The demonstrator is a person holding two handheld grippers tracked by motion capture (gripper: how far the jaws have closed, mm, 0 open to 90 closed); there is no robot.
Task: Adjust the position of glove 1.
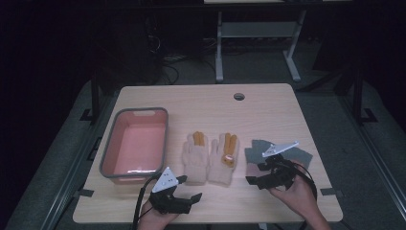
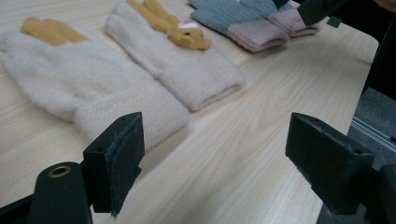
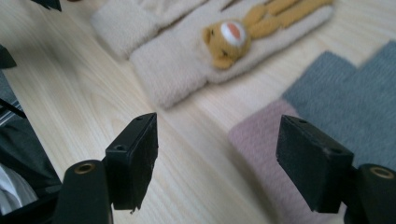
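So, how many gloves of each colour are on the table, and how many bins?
Cream gloves: 2
Grey gloves: 2
Pink bin: 1
Total: 5

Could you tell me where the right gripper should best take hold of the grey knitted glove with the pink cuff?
Probably the grey knitted glove with the pink cuff by that thicker cuff, nearest the open right gripper; it lies flat, so come from above.

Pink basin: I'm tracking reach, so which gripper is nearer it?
Left. The left gripper sits just beyond the pink basin's near corner; the right gripper is beyond the cream gloves.
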